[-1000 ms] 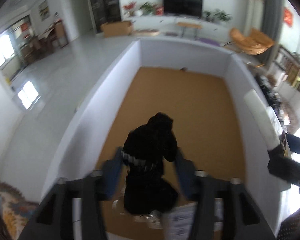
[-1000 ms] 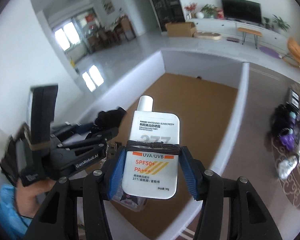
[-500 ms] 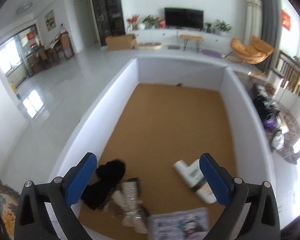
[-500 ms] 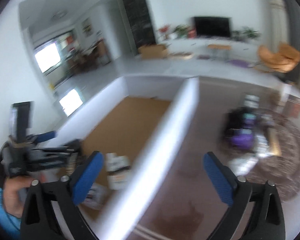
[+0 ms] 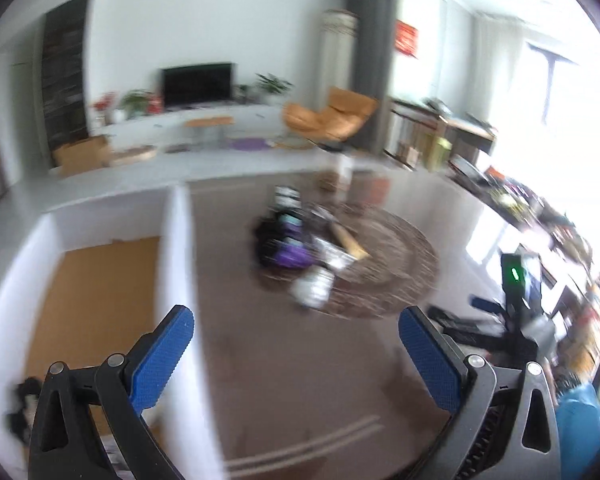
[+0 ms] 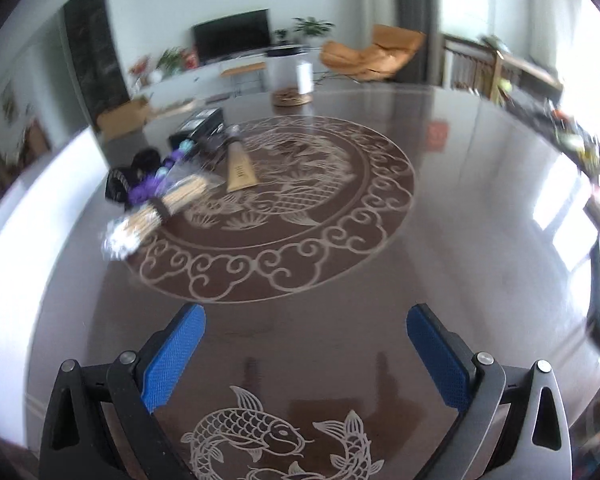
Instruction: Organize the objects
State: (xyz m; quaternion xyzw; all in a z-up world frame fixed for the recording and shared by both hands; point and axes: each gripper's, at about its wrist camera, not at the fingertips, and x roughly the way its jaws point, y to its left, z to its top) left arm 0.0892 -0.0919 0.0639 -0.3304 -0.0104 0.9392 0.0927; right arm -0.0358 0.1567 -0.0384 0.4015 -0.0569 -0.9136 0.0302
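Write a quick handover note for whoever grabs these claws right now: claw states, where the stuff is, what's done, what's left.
Left claw: open, empty, over the table beside the white bin.
Right claw: open, empty, over the table, pointing toward the pile.
Done: a dark item lies in the bin's near corner; other contents are out of view.
Left: the pile on the table's round pattern: black pouch, purple item, stick bundle, tan tube, black box. Views are blurred, so check the count.
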